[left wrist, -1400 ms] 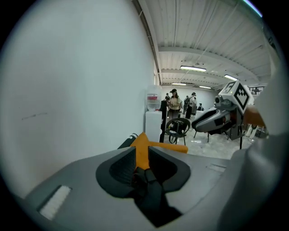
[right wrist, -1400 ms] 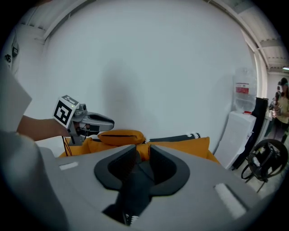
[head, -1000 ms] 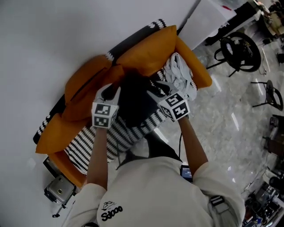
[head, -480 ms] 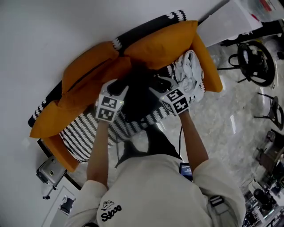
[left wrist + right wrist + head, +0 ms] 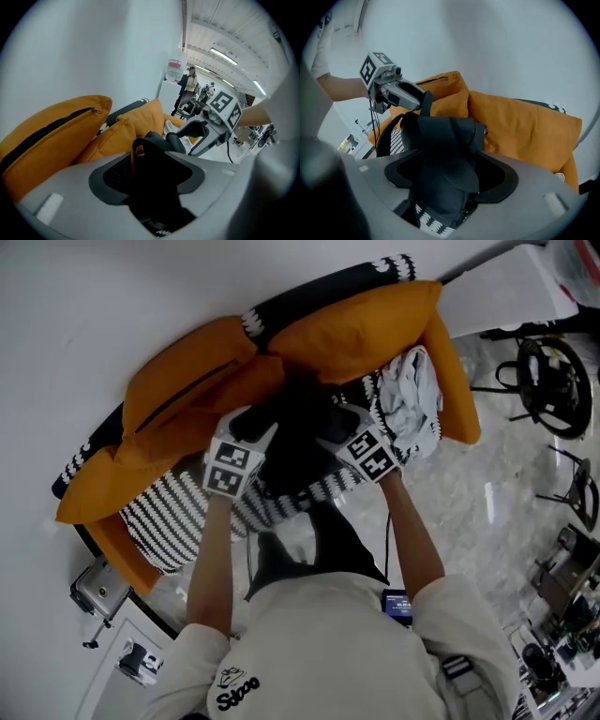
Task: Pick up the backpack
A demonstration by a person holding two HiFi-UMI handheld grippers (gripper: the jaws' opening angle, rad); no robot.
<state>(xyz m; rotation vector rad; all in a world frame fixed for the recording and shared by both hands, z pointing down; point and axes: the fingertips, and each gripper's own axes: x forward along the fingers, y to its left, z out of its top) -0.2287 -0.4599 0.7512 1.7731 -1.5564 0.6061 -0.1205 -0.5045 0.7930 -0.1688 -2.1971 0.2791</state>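
Black backpack (image 5: 300,432) sits between the jaws of the left gripper (image 5: 247,425), now opening; right gripper (image 5: 335,424) jaws opening too, backpack between them; orange cushions (image 5: 361,326) just beyond.

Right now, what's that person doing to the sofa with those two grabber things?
A person is leaning over an orange sofa with a left gripper and a right gripper, one in each hand. Both are down on a black backpack that sits on the striped seat. The grippers are opening, with backpack fabric between their fingers. The backpack does not look lifted yet.
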